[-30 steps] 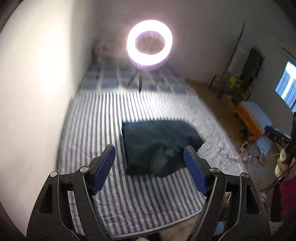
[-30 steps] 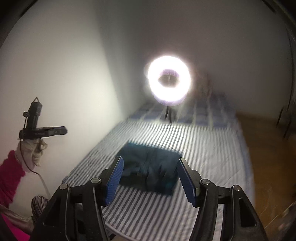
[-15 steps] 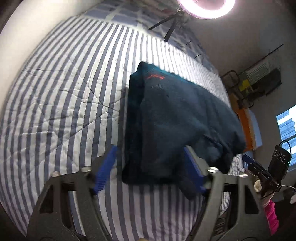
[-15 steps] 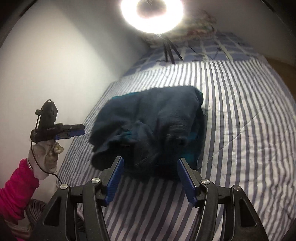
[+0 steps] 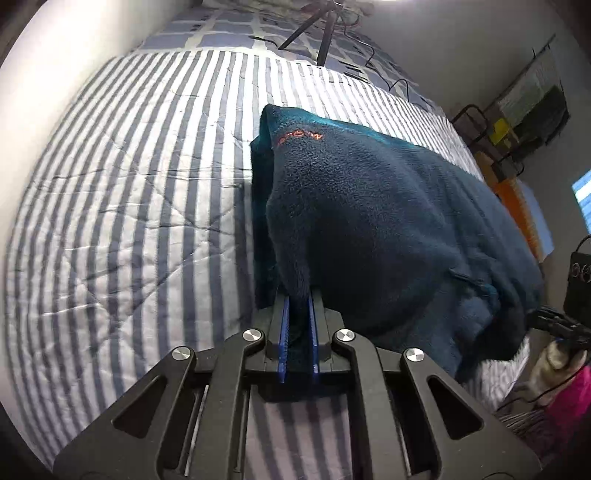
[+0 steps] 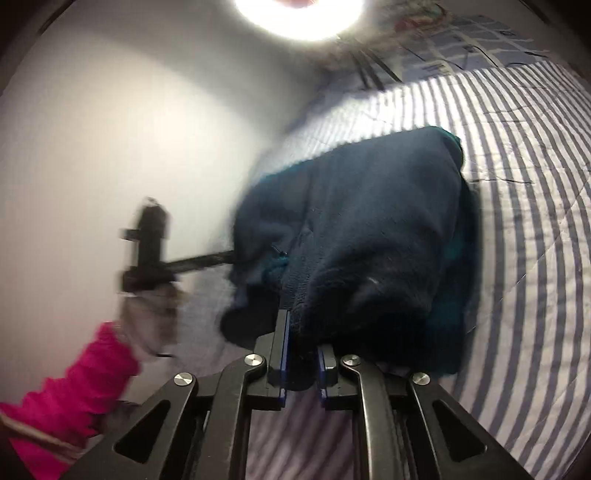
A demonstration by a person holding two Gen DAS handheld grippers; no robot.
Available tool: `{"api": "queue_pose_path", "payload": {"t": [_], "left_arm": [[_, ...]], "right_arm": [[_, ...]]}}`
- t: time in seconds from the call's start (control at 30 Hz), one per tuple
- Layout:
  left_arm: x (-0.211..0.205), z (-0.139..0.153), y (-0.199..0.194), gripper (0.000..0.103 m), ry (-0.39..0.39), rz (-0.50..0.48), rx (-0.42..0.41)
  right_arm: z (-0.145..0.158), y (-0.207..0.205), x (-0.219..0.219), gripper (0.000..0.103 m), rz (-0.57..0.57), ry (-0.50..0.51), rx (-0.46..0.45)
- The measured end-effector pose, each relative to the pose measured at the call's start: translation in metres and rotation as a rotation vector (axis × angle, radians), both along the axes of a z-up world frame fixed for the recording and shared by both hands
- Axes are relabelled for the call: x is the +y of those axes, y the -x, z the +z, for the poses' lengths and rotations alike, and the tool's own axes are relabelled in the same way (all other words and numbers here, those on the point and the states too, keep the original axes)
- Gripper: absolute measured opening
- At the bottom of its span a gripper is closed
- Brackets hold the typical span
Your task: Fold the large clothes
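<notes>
My left gripper (image 5: 298,299) is closing its blue pads (image 5: 283,332) on the near edge of the dark teal fleece garment (image 5: 388,221), with a fold of the pile caught between them. I judge I take it at this corner so that the edge can be lifted and carried over in one piece. The fleece lies in a bulky, rumpled heap on the striped quilt (image 5: 129,221) of the bed, its small orange embroidered logo (image 5: 301,138) near the far corner, and it sits left of the lamp's tripod (image 5: 314,26) legs at the bed's far end.

My right gripper (image 6: 301,350) is likewise closing on the other near corner, the thick nap bunched between its pads, so both corners rise level. From here the fleece (image 6: 369,229) looks thick, soft and doubled over, with a brighter teal lining showing at a seam. My pink sleeve (image 6: 74,387) shows at the left.
</notes>
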State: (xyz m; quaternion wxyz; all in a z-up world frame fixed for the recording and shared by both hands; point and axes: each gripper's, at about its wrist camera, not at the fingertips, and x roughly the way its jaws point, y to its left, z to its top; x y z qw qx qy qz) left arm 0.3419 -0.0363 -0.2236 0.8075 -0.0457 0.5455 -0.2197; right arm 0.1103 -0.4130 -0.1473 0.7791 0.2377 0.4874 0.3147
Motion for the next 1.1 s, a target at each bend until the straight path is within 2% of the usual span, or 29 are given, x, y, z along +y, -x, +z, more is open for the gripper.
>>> {"api": "queue_pose_path", "payload": {"t": [0.03, 0.13, 0.17, 0.23, 0.3, 0.43, 0.5, 0.63, 0.7, 0.73, 0.8, 0.83, 0.87, 0.93, 1.0, 1.1], "left_arm": [[-0.001, -0.003, -0.001, 0.007, -0.019, 0.0, 0.0], [0.001, -0.006, 0.003, 0.008, -0.037, -0.007, 0.024], [0.003, -0.003, 0.009, 0.008, -0.046, -0.008, 0.015], [0.004, 0.01, 0.017, 0.008, -0.077, -0.013, -0.023], [0.005, 0.029, 0.028, 0.008, -0.096, -0.016, -0.08], [-0.011, 0.072, 0.038, 0.008, -0.087, -0.047, -0.197], [-0.024, 0.085, 0.038, 0.008, -0.071, -0.079, -0.23], [-0.053, 0.093, 0.028, 0.008, -0.064, -0.139, -0.254], [-0.063, 0.087, 0.021, 0.008, -0.052, -0.144, -0.232], [-0.064, 0.084, 0.02, 0.008, -0.051, -0.144, -0.226], [-0.066, 0.076, 0.016, 0.008, -0.054, -0.139, -0.207], [-0.065, 0.072, 0.015, 0.008, -0.053, -0.132, -0.196], [-0.064, 0.071, 0.014, 0.008, -0.054, -0.124, -0.19], [-0.055, 0.065, 0.011, 0.008, -0.06, -0.104, -0.175], [-0.048, 0.061, 0.009, 0.008, -0.058, -0.08, -0.16], [-0.04, 0.057, 0.006, 0.008, -0.026, -0.053, -0.123]], "right_arm": [[-0.009, 0.005, 0.001, 0.009, 0.004, -0.001, 0.033], [-0.053, 0.003, 0.011, 0.009, 0.004, 0.104, 0.15], [-0.059, 0.002, 0.011, 0.009, 0.003, 0.109, 0.162], [-0.055, -0.001, 0.01, 0.01, 0.013, 0.105, 0.148], [-0.038, 0.0, 0.006, 0.012, 0.02, 0.093, 0.111], [-0.008, 0.013, -0.003, 0.045, 0.081, 0.177, 0.036], [0.004, 0.022, -0.019, 0.048, 0.081, 0.167, 0.005], [0.004, 0.01, -0.053, 0.071, -0.046, 0.102, 0.008], [-0.006, -0.006, -0.062, 0.071, -0.092, 0.059, 0.031], [-0.01, -0.018, -0.064, 0.07, -0.101, 0.043, 0.043], [-0.025, -0.04, -0.06, 0.042, -0.11, 0.015, 0.089], [-0.031, -0.044, -0.055, 0.01, -0.103, -0.002, 0.116], [-0.036, -0.044, -0.05, 0.007, -0.115, 0.015, 0.133], [-0.041, -0.033, -0.038, 0.006, -0.075, 0.095, 0.106], [-0.06, -0.02, -0.033, 0.006, -0.055, 0.154, 0.142], [-0.051, -0.025, -0.037, 0.006, -0.069, 0.164, 0.135]]}}
